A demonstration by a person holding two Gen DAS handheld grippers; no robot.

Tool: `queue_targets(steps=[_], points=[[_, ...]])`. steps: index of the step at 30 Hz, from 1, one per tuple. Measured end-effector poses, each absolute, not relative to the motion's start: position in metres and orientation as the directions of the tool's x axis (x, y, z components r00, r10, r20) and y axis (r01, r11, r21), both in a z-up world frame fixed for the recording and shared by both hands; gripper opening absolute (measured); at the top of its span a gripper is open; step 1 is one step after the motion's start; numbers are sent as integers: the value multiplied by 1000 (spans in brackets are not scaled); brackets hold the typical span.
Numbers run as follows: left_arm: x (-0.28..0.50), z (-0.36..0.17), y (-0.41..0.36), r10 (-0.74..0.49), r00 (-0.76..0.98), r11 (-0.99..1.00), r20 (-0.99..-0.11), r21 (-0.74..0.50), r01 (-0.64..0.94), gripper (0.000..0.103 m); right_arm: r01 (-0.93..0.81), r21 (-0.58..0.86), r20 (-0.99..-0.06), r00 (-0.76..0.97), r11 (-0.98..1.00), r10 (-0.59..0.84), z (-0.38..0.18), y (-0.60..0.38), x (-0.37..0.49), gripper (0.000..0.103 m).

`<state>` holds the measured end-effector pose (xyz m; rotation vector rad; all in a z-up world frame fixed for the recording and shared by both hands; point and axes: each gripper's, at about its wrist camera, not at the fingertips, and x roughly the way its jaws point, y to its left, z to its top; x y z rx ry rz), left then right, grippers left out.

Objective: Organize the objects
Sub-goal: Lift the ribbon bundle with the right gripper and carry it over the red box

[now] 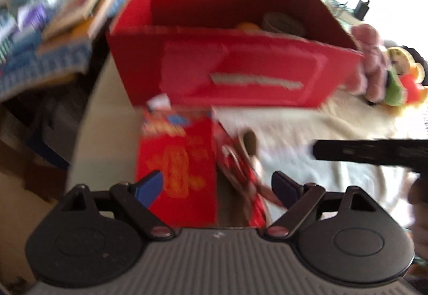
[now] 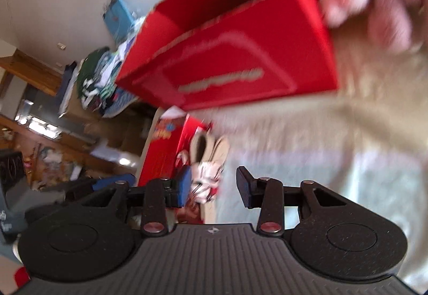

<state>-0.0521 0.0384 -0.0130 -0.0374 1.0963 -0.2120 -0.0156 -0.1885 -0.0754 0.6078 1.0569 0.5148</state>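
An open red cardboard box point(image 1: 235, 73) stands on the cloth-covered table, with a tape roll point(image 1: 283, 22) and something orange inside. It also shows in the right wrist view point(image 2: 235, 65). A red cereal box point(image 1: 176, 161) lies in front of it, between the fingers of my left gripper point(image 1: 216, 185), which is open around it; I cannot tell if the pads touch. My right gripper point(image 2: 214, 185) is open and empty, just right of the cereal box point(image 2: 165, 153). The right gripper's black finger point(image 1: 369, 152) reaches in from the right in the left wrist view. Both views are blurred.
A pink plush toy point(image 1: 371, 62) and colourful toys point(image 1: 401, 81) lie right of the red box. Stacked books point(image 1: 80, 16) and cluttered items sit on a surface to the left. The table's left edge point(image 1: 88, 118) is close to the cereal box.
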Motion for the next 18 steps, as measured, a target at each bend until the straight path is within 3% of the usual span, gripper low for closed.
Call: queue_targets(steps=[4, 8, 12, 15, 17, 18], points=[[-77, -16, 28, -253, 430, 963, -867, -182, 200, 82, -105, 713, -625, 355, 693, 696, -86, -172, -11, 41], [-85, -16, 8, -268, 444, 950, -855, -158, 270, 75, -82, 733, -618, 334, 675, 711, -93, -166, -5, 50], [-78, -29, -1, -275, 423, 944, -864, -157, 291, 71, -120, 693, -652, 315, 711, 690, -93, -155, 1, 58], [-75, -37, -7, -281, 405, 937, -870, -156, 314, 70, -170, 631, -697, 302, 757, 650, -96, -145, 1, 59], [-72, -42, -10, -280, 399, 933, -873, -150, 327, 69, -171, 637, -692, 302, 752, 656, -101, -147, 1, 51], [-70, -45, -9, -279, 394, 933, -876, -150, 328, 69, -160, 662, -676, 295, 733, 675, -103, -151, 1, 36]])
